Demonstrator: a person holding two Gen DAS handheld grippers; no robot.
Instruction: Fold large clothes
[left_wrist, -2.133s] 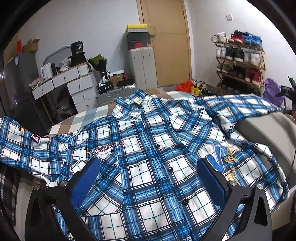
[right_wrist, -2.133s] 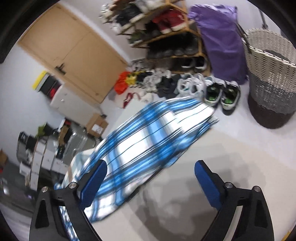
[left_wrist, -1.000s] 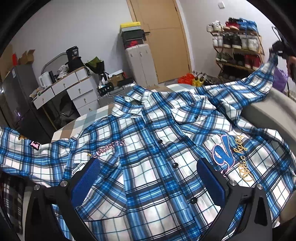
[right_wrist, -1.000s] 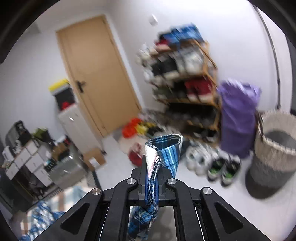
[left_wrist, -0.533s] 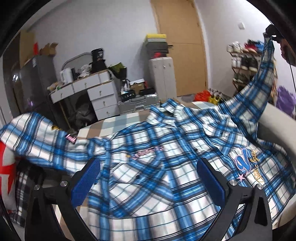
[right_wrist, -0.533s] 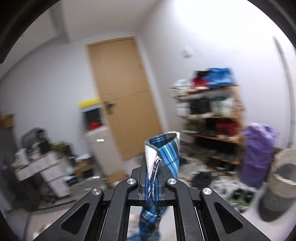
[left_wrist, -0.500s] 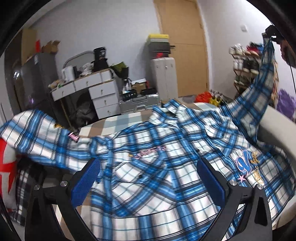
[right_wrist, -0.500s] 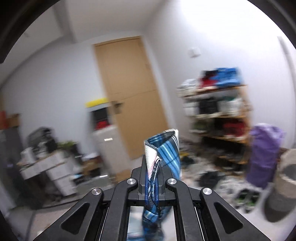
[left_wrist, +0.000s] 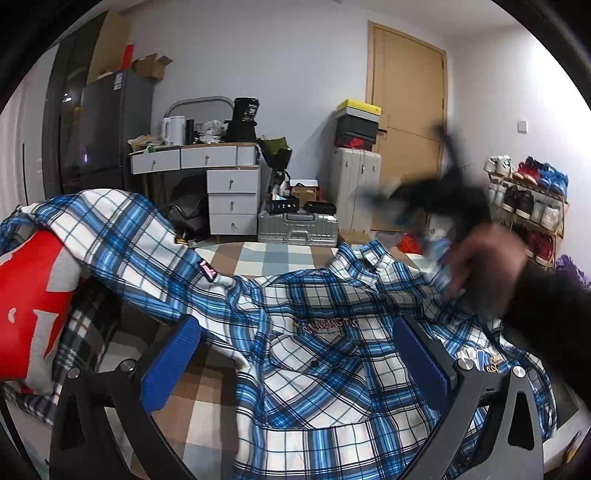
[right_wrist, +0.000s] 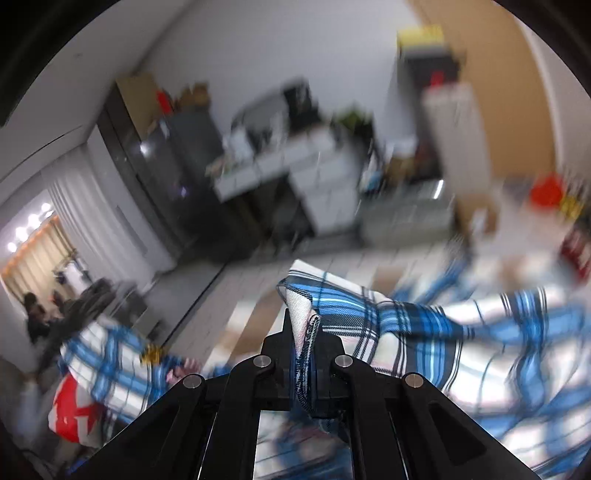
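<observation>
Blue-white plaid woven shirt (left_wrist: 317, 362) lies rumpled, front up, on checked bedcover (left_wrist: 258, 254); right gripper (right_wrist: 301, 354) pinches its cuff (right_wrist: 301, 314), left gripper (left_wrist: 295, 365) spread above it, blue pads empty

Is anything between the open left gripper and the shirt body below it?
Nothing visible: the left gripper looks straight onto the plaid shirt. The right gripper, pinching the sleeve, crosses further back.

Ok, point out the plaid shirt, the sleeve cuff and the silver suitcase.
plaid shirt (left_wrist: 325, 369): left wrist view, chest panel.
sleeve cuff (right_wrist: 301, 314): right wrist view, white lining above the pinch.
silver suitcase (left_wrist: 297, 227): left wrist view, front face.
</observation>
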